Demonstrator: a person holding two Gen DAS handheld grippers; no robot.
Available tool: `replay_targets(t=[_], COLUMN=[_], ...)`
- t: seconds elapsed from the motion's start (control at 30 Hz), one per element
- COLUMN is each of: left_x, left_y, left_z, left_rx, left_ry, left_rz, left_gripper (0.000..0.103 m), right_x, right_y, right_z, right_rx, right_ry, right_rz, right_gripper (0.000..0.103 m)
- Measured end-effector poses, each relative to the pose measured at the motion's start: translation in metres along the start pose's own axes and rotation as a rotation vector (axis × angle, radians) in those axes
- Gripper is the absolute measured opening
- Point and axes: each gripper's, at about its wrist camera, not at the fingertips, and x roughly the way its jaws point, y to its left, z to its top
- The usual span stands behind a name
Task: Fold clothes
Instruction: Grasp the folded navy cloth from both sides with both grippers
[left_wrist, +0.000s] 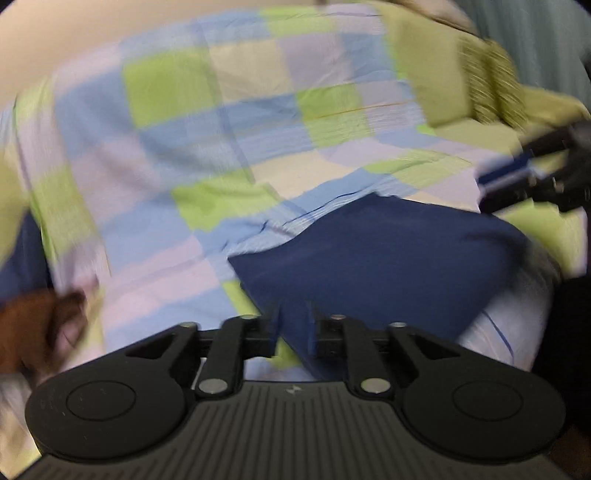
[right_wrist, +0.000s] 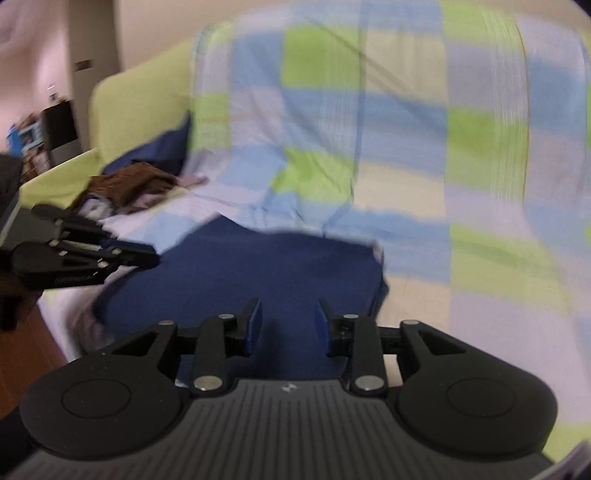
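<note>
Navy garment (right_wrist: 236, 280) near brown clothes (right_wrist: 129, 184)

Blurred views from two hand-held grippers yield no legible writing

A small pale emblem sits at the top of the ribbed housing of the left gripper (left_wrist: 294, 334); the same mark shows on the right gripper (right_wrist: 288, 325), too small to read as letters; raised lettering runs along the side of the left gripper's finger in the right wrist view, smeared past reading; no label or number can be made out elsewhere.
</note>
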Motion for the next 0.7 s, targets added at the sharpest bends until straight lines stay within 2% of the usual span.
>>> replay_targets(t=[0.03, 0.13, 0.27, 0.43, 0.6, 0.7], left_x=[-0.011, -0.024, -0.014, -0.008, -0.007, 0.009], left_y=[-0.016, -0.051, -0.082, -0.103, -0.109, -0.115], left_z=[-0.003, -0.010, -0.017, -0.018, -0.019, -0.020], left_rx=[0.100, 0.313, 0.488, 0.623, 0.669, 0.715], left_ry=[-0.016, -0.022, -0.001, -0.008, -0.027, -0.013], left_rz=[-0.005, 0.015, 0.073, 0.099, 0.075, 0.073], left_gripper=[0.041, 0.042, 0.043, 0.045, 0.052, 0.052], right_x=[-0.013, -0.028, -0.022, -0.003, 0.016, 0.022], right_y=[0.011, 0.035, 0.060, 0.097, 0.112, 0.112], right_z=[-0.001, -0.008, -0.018, -0.023, -0.028, -0.029], right_rx=[-0.084, -0.269, -0.411, -0.617, -0.710, -0.745], right_ry=[-0.009, 0.032, 0.088, 0.129, 0.155, 0.152], right_rz=[-0.019, -0.052, -0.077, -0.078, -0.074, -0.084], right_gripper=[0.053, 0.054, 0.054, 0.056, 0.056, 0.066])
